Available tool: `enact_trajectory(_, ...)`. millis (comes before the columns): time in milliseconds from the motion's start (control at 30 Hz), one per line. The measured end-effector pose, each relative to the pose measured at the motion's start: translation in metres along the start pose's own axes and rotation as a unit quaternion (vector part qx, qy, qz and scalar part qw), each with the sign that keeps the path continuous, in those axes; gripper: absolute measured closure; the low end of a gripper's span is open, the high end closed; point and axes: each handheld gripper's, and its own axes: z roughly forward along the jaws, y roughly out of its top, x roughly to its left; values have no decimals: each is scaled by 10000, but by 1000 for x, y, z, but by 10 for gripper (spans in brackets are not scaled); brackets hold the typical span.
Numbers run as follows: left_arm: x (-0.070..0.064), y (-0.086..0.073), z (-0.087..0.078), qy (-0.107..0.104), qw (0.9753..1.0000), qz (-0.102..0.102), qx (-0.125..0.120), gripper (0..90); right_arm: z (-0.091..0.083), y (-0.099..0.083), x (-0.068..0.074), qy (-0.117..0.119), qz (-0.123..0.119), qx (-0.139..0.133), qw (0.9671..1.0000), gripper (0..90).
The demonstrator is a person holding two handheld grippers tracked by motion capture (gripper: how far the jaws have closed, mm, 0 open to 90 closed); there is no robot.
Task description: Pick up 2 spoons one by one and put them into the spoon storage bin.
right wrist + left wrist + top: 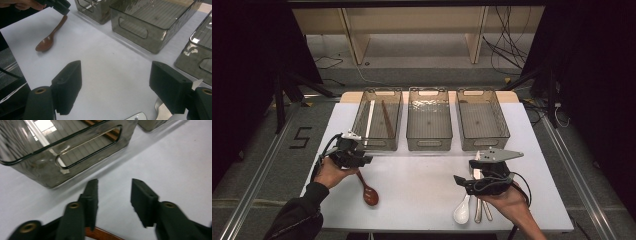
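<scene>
**Operator:** Where's my target, and how are my tools set?

**Coach:** Your left hand-held gripper point(353, 152) hangs spread and empty over the handle of the brown wooden spoon point(368, 190), which lies flat on the desk point(422, 175) just in front of the left bin point(377, 120). Your right hand-held gripper point(477, 181) is also spread, above the white spoon point(462, 211).

**Operator:** How do I pick it up cleanly?

**Coach:** I'd say lower until the jaws straddle the handle crosswise, then close. Stay clear of the bin wall.
</scene>
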Motion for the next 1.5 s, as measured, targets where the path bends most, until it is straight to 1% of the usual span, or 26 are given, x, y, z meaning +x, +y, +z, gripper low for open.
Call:
enact_trajectory(67,2,-1,1,10,10000,-8,32,719,0,0,0,-4,7,-2,10000,270)
enact_trajectory(100,2,-2,2,49,10000,2,30,749,0,0,0,-3,9,-3,10000,270)
enact_trajectory(133,3,-2,3,58,10000,51,62,788,0,0,0,-2,5,1,10000,270)
enact_trajectory(167,2,-3,4,41,10000,54,68,824,1,0,0,0,6,7,10000,270)
enact_trajectory(233,2,-4,5,39,9998,143,152,874,1,0,1,-1,-15,10,10000,270)
enact_trajectory(267,2,-4,5,54,9996,173,200,884,1,1,2,-7,-12,17,10000,270)
enact_trajectory(300,1,-5,6,63,9995,224,236,885,1,1,2,-1,-30,14,10000,270)
enact_trajectory(367,1,-6,7,16,9993,250,291,886,2,1,3,-1,-33,23,10000,270)
enact_trajectory(433,1,-7,10,-6,9991,225,372,886,2,1,3,-1,-41,33,10000,270)
enact_trajectory(500,1,-9,13,-36,9983,253,526,886,2,1,3,-4,-46,43,10000,270)
enact_trajectory(600,1,-13,16,-54,9973,249,682,886,2,2,3,-9,-33,30,10000,270)
enact_trajectory(667,1,-14,17,-43,9963,280,816,886,2,1,3,-11,-36,32,10000,270)
enact_trajectory(733,2,-17,18,-11,9953,267,926,886,2,2,3,-9,-31,28,10000,270)
enact_trajectory(800,2,-19,18,25,9940,316,1051,887,2,2,3,-9,-39,20,10000,270)
enact_trajectory(967,4,-20,16,122,9914,340,1260,886,1,2,3,-19,-36,9,10000,270)
enact_trajectory(1033,5,-23,16,113,9893,338,1417,886,1,2,3,-20,-38,13,10000,270)
enact_trajectory(1067,5,-24,15,136,9876,391,1515,886,1,2,3,-19,-32,10,10000,270)
enact_trajectory(1100,4,-25,14,107,9879,356,1505,886,0,2,3,-20,-32,4,10000,270)
enact_trajectory(1133,5,-26,13,92,9870,341,1566,886,0,2,3,-18,-31,0,10000,270)
enact_trajectory(1200,4,-28,8,123,9863,345,1608,886,0,2,3,-25,-36,3,10000,270)
enact_trajectory(1267,4,-33,1,53,9861,295,1632,886,0,2,3,-29,-29,6,10000,270)
enact_trajectory(1400,2,-43,-9,10,9846,257,1730,886,0,2,3,-26,-28,5,10000,270)
enact_trajectory(1433,1,-45,-11,-16,9842,235,1757,886,0,2,3,-29,-27,15,10000,270)
enact_trajectory(1500,0,-49,-14,-41,9824,254,1850,886,1,2,4,-25,-38,20,10000,270)
